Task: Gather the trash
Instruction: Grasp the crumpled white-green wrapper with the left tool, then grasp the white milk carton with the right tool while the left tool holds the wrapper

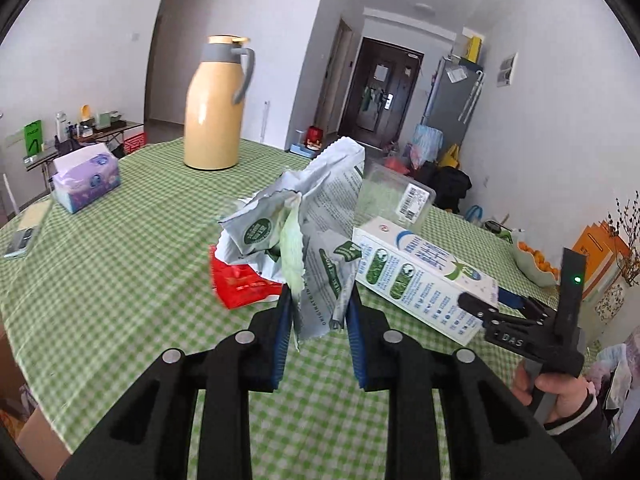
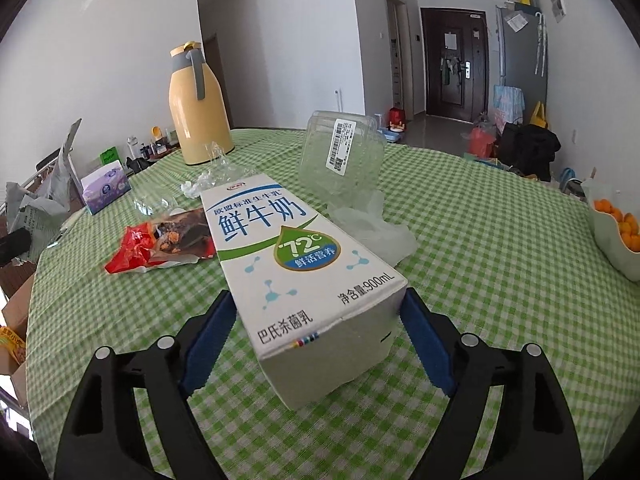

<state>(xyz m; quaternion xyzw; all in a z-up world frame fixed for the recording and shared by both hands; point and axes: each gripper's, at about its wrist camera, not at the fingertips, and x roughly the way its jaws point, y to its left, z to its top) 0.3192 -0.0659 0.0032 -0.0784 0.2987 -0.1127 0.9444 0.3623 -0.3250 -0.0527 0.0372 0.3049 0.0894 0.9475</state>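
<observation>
My left gripper (image 1: 320,296) is shut on a crumpled grey-white printed wrapper (image 1: 316,204) and holds it above the green checked table (image 1: 120,280); the same wrapper shows at the far left edge (image 2: 44,200) of the right wrist view. A white milk carton (image 2: 288,264) lies on its side, its near end between the fingers of my right gripper (image 2: 318,300). Both blue pads (image 2: 208,344) sit against the carton's sides. In the left wrist view a hand (image 1: 560,392) holds that right gripper (image 1: 486,300) at the carton (image 1: 420,272).
A red snack wrapper (image 2: 160,248), clear plastic scraps (image 2: 208,176), a clear lidded container (image 2: 340,156) and a thin plastic glove (image 2: 376,228) lie around the carton. A yellow thermos (image 1: 216,108) and tissue box (image 1: 86,180) stand further back. A bowl of oranges (image 2: 616,236) sits right.
</observation>
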